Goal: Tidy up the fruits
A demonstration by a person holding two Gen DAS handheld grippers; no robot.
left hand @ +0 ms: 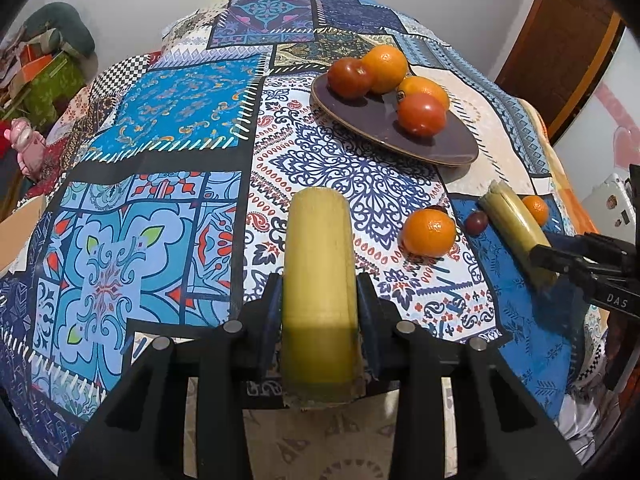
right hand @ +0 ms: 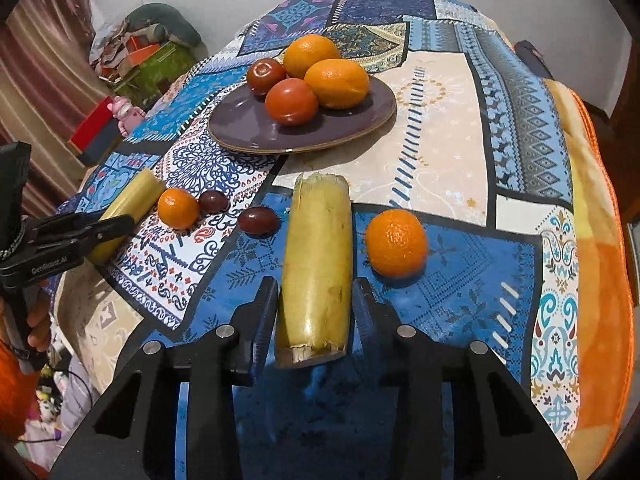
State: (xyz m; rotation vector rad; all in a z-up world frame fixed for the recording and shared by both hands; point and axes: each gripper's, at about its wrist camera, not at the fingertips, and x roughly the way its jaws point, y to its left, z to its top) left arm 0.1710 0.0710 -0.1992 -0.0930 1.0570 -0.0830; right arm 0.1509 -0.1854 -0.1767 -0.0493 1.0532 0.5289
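Fruits lie on a blue patchwork-patterned tabletop (right hand: 460, 128): a round purple plate (right hand: 248, 128) carries two oranges and two red tomatoes, while loose tangerines and dark plums sit nearer the grippers. Left gripper (left hand: 320, 300) has its jaws clamped on a pale yellow-green cane stalk piece (left hand: 318, 272). Right gripper (right hand: 316, 300) has its jaws clamped on another yellow-green cane piece (right hand: 318, 256), beside a small orange tangerine (right hand: 396, 242).

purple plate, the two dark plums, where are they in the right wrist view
purple plate (right hand: 244, 128) right wrist view, bare front surface
left plum (right hand: 213, 201) right wrist view, middle
right plum (right hand: 259, 220) right wrist view, middle
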